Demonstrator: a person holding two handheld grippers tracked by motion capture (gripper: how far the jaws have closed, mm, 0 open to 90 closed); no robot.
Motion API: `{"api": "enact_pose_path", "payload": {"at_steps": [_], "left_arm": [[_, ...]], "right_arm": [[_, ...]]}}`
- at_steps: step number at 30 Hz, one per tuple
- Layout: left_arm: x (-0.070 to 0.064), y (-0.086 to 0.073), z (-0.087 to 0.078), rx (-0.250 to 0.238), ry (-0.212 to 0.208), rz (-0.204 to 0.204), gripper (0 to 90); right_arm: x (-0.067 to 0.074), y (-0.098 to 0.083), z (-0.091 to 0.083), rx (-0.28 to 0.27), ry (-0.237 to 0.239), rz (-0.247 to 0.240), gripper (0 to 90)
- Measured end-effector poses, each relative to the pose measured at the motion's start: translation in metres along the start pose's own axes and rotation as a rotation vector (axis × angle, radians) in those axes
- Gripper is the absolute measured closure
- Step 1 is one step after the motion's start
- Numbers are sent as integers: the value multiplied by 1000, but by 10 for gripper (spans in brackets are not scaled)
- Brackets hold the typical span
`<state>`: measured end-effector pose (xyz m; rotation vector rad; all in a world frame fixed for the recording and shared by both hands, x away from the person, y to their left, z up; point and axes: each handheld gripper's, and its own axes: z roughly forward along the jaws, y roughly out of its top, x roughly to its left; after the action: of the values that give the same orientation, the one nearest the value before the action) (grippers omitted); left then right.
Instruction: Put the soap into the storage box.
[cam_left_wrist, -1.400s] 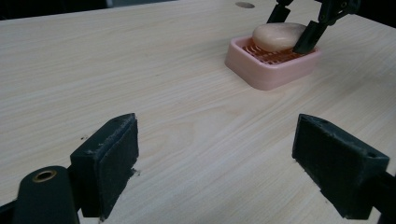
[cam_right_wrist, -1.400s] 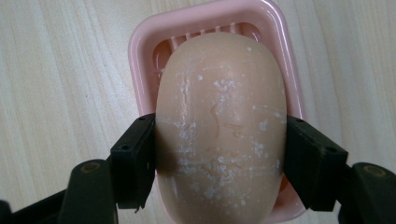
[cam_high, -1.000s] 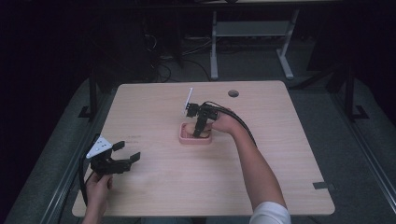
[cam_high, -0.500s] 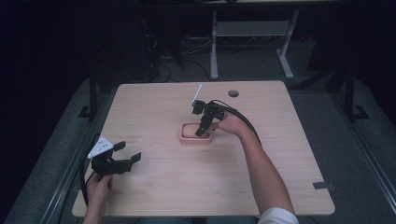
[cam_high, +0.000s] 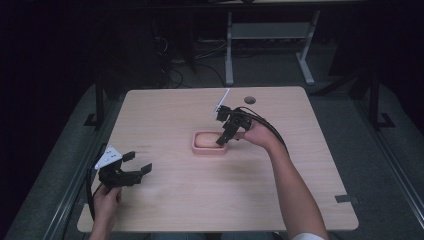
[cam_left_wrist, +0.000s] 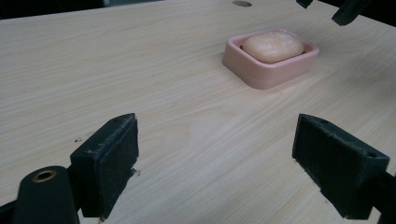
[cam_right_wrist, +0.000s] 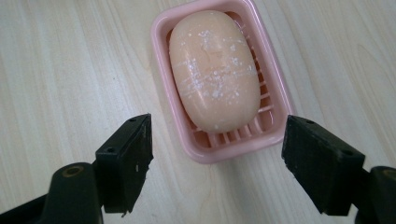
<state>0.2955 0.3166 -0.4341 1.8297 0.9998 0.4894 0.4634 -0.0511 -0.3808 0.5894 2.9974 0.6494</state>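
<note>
Near the middle of the table (cam_high: 165, 210), a pale peach bar of soap (cam_right_wrist: 214, 70) lies in a pink ribbed soap dish (cam_right_wrist: 276, 93), and the right hand-held gripper (cam_right_wrist: 217, 163) is held just above the dish's near end with its jaws spread wide and nothing between them. The work in hand is judged to be either a grasp of the soap or a release just made; which of the two cannot be told. If a grasp is meant, the jaws are best brought down astride the bar's narrow width, inside the dish walls, and closed gently, since the soap's rounded, powdery surface is likely to slip. The dish rim should not be caught by a pad, or the dish may be tipped. The left hand-held gripper (cam_left_wrist: 215, 158) is held well apart near the table's left edge, also open and empty, its jaws turned toward the dish.
</note>
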Motion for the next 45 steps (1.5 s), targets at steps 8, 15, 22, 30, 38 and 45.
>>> {"api": "enact_pose_path", "payload": {"at_steps": [8, 15, 22, 30, 38, 45], "left_arm": [[-1, 0, 1, 1, -2, 4, 143], [-2, 1, 2, 1, -4, 4, 143], [-3, 1, 2, 2, -6, 8, 143], [-3, 1, 2, 5, -5, 6, 142], [-3, 1, 2, 7, -4, 5, 143], [-3, 1, 3, 9, -4, 10, 143]], "right_arm": [[3, -11, -14, -25, -17, 3, 241], [8, -23, -23, -47, -19, 15, 242], [11, -37, -29, -60, -27, 26, 241], [12, -52, -33, -66, -28, 53, 239], [15, -65, -36, -63, -29, 70, 239], [17, -78, -38, -75, -37, 89, 239]]}}
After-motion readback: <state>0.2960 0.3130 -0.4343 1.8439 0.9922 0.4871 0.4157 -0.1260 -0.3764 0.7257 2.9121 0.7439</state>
